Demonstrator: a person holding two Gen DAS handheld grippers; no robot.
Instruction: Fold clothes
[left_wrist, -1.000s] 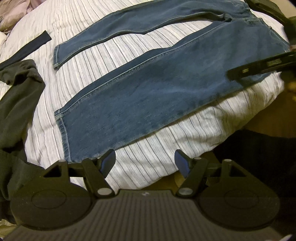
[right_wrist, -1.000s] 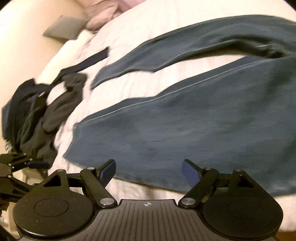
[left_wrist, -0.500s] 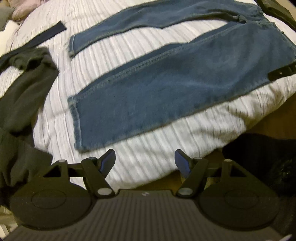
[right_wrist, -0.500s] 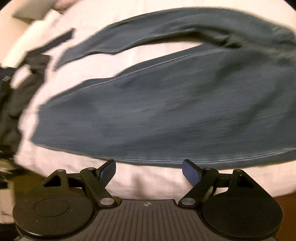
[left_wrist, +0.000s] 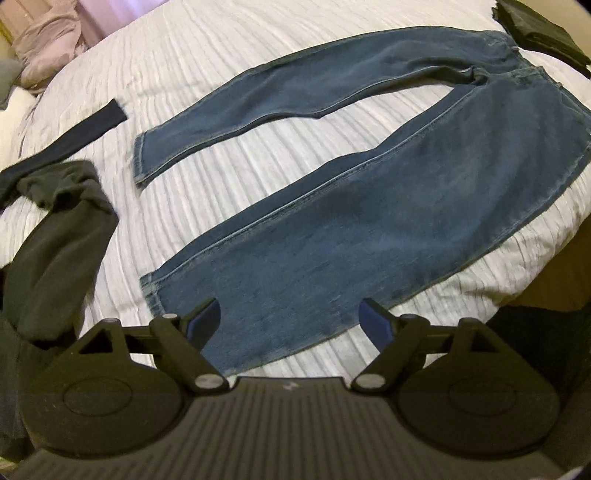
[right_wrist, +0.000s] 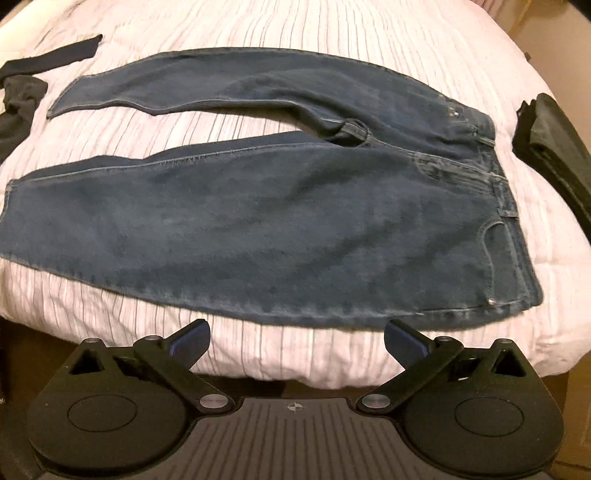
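The left gripper (left_wrist: 290, 319), black with blue-padded fingers, hangs over the near edge of the bed with its jaws opening and nothing clamped between them; the pads press on no cloth. Directly under and just ahead of it lies the hem end of the nearer leg of the pair of blue denim jeans (left_wrist: 369, 221), spread flat on the white ribbed bedspread (left_wrist: 221, 55). From there the leg runs away to the upper right toward the waist, and the farther leg lies beyond it, apart from the first with a strip of bedspread showing between them. To the left of this gripper sits a dark olive-green crumpled garment (left_wrist: 59, 251), and beyond that a long dark navy sleeve-like strip (left_wrist: 74, 138). Far off at the upper left is a pale pink bundle of fabric (left_wrist: 48, 48). The right gripper (right_wrist: 297, 338), of the same build, hovers over the bed's near edge with its jaws opening wide and empty. Ahead of it the jeans (right_wrist: 295, 229) lie crosswise, waistband to its right, hems to its left. Just right of the waistband rests a folded dark garment (right_wrist: 550, 144).
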